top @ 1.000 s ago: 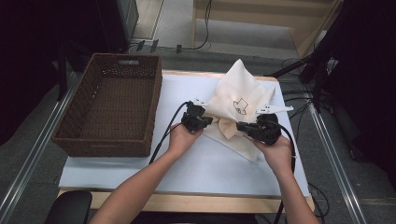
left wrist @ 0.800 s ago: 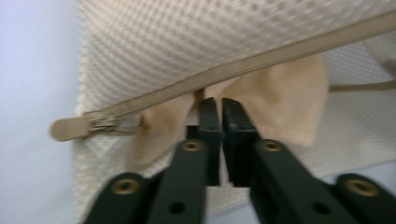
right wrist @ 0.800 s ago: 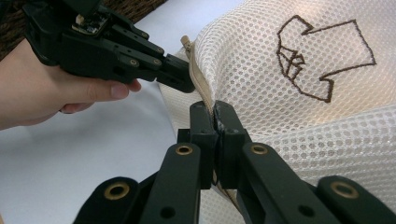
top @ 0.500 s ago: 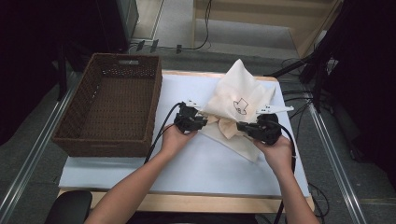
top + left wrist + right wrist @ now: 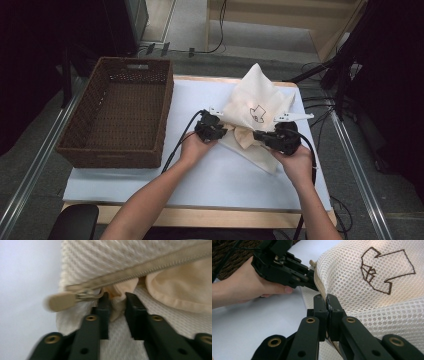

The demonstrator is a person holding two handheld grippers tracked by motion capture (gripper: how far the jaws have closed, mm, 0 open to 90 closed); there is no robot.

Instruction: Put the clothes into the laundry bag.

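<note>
- Our right gripper (image 5: pixel 327 298) has its jaws pressed together on the zipper edge of the mesh laundry bag (image 5: pixel 372 285), pinning it.
- Our left gripper (image 5: pixel 117 297) has jaws part-spread around a fold of peach cloth (image 5: pixel 180 290) at the zipper opening, beside the zipper pull (image 5: pixel 60 301); we cannot tell whether it truly grips.
- The bag lies on the white table (image 5: pixel 150 185), right of the wicker basket (image 5: pixel 117 117).
- We judge the step as working cloth through the opening; next calls for a firm pinch and steady counter-hold.
- The bag's contents are mostly hidden.
</note>
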